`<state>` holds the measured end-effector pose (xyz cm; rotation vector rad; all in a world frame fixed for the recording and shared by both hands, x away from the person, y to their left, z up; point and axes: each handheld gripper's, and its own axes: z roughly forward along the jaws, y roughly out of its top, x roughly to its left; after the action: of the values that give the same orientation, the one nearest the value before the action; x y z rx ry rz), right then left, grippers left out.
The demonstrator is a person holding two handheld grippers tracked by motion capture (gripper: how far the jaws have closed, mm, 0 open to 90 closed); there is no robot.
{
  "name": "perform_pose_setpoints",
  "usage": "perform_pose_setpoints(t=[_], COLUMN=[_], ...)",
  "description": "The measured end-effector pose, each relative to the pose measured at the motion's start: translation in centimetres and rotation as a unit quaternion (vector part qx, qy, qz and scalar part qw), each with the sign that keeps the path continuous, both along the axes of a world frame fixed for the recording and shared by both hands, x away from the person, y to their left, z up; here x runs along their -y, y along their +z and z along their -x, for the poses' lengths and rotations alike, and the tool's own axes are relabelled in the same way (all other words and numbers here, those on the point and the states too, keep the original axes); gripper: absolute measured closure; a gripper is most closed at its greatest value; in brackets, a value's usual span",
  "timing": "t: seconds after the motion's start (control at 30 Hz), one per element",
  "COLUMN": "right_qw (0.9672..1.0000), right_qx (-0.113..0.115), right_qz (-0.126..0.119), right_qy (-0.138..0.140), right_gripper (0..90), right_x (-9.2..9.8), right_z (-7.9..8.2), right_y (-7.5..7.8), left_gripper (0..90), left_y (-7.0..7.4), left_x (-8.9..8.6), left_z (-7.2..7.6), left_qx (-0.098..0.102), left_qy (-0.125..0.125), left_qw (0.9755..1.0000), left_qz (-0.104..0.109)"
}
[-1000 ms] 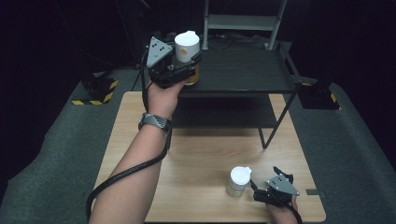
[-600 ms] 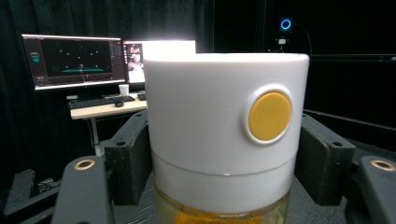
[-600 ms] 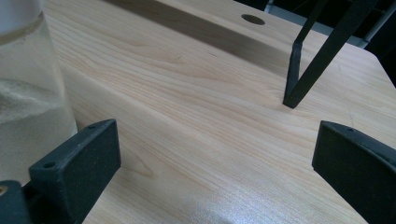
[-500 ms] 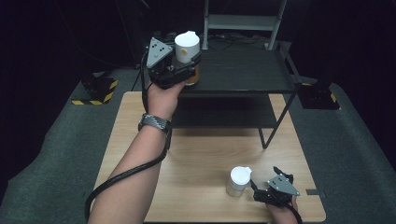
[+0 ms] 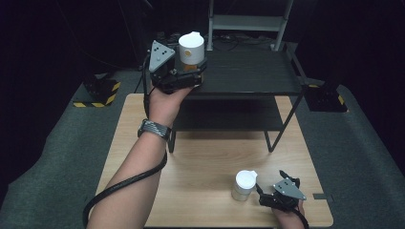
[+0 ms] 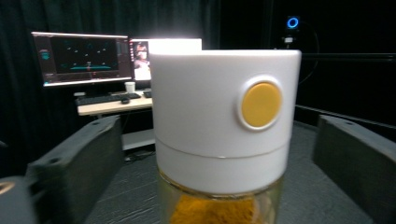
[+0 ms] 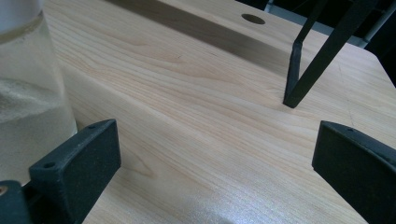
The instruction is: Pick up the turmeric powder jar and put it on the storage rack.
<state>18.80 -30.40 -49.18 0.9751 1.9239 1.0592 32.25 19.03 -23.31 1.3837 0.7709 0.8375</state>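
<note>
High view looks down on the table [image 5: 210,157], gripper views close and level, sharing its wood.

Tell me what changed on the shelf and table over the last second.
The left tool has just opened its jaws and let go of the jar with yellow powder, which stands on the shelf between them. Unchanged: both hands, the right tool open beside the other jar on the table.

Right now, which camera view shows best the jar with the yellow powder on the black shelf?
The left gripper view: the spice jar stands close between the open jaws, with its white lid, yellow button and yellow powder clear. The high view shows it small on the black shelf, beside the left gripper.
</note>
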Motion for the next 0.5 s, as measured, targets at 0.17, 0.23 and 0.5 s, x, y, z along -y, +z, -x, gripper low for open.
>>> perform_pose_setpoints(t=[0.17, 0.23, 0.5], right_qw=[1.0000, 1.0000, 1.0000], right_qx=[0.000, 0.000, 0.002], right_qz=[0.002, 0.001, 0.005], right_qy=[0.000, 0.000, 0.001], right_gripper=[0.4, 0.4, 0.5], right_x=[0.0, 0.0, -0.1], right_z=[0.0, 0.0, 0.0], right_y=[0.0, 0.0, 0.0], left_gripper=[0.4, 0.4, 0.4], left_y=[0.3, 0.3, -0.5], left_x=[-0.1, -0.3, -0.8], left_z=[0.7, 1.0, 2.8], left_qx=[0.001, 0.001, 0.005], left_qy=[0.002, 0.001, -0.004], left_qw=[1.0000, 1.0000, 1.0000], left_qz=[-0.002, -0.004, -0.007])
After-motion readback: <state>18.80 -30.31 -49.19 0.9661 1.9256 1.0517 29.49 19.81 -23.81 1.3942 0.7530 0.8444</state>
